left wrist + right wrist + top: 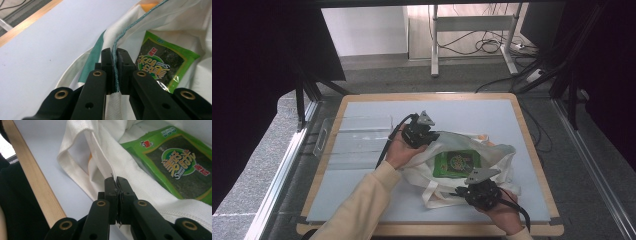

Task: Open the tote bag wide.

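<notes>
1. My left fingers pinch the white bag's rim; my right fingers pinch the other rim.
2. The bag lies on the desk, green seaweed pack inside.
3. If I pull too hard, cloth may slip out.

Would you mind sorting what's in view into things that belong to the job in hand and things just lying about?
In the job: white tote bag, green seaweed packet, left gripper, right gripper.
Lying about: clear plastic sheet, cables on the floor.
</notes>
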